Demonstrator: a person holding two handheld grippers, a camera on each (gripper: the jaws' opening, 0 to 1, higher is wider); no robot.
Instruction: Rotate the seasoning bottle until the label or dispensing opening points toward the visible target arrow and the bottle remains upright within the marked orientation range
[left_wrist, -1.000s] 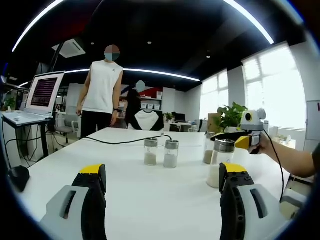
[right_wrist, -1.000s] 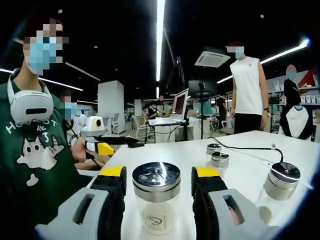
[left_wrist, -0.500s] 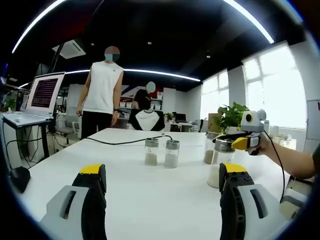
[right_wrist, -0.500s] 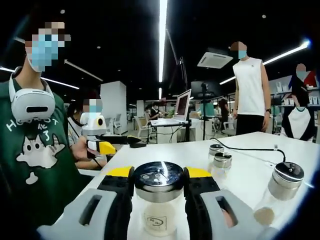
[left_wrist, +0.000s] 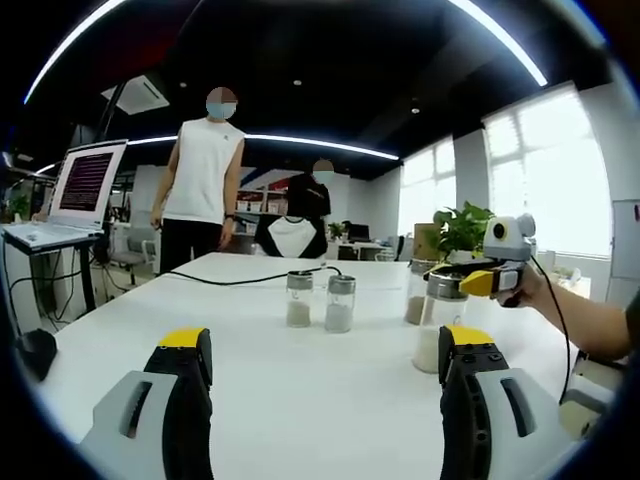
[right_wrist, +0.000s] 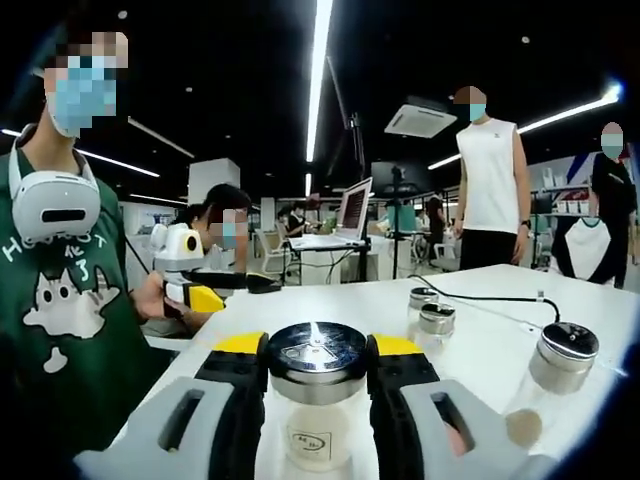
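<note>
The right gripper view gave the close look: the seasoning bottle (right_wrist: 317, 400) stood upright directly between the jaws of the right gripper (right_wrist: 317, 372), its steel cap level with the yellow tips and a small label facing the camera. Both jaws pressed against the cap, so the right gripper was clamped on the bottle. That view also took in the left gripper (right_wrist: 215, 290) off to the left, held in a hand (right_wrist: 150, 300) above the table edge.

The left gripper view showed the same grip from the side, with the right gripper (left_wrist: 470, 282) across the bottle (left_wrist: 440, 325) ahead and to the right of its own jaws. The left gripper (left_wrist: 325, 350) stood wide open over bare white table (left_wrist: 300, 390), touching nothing. Two smaller jars (left_wrist: 318, 302) stood side by side farther ahead, well apart from it.
</note>
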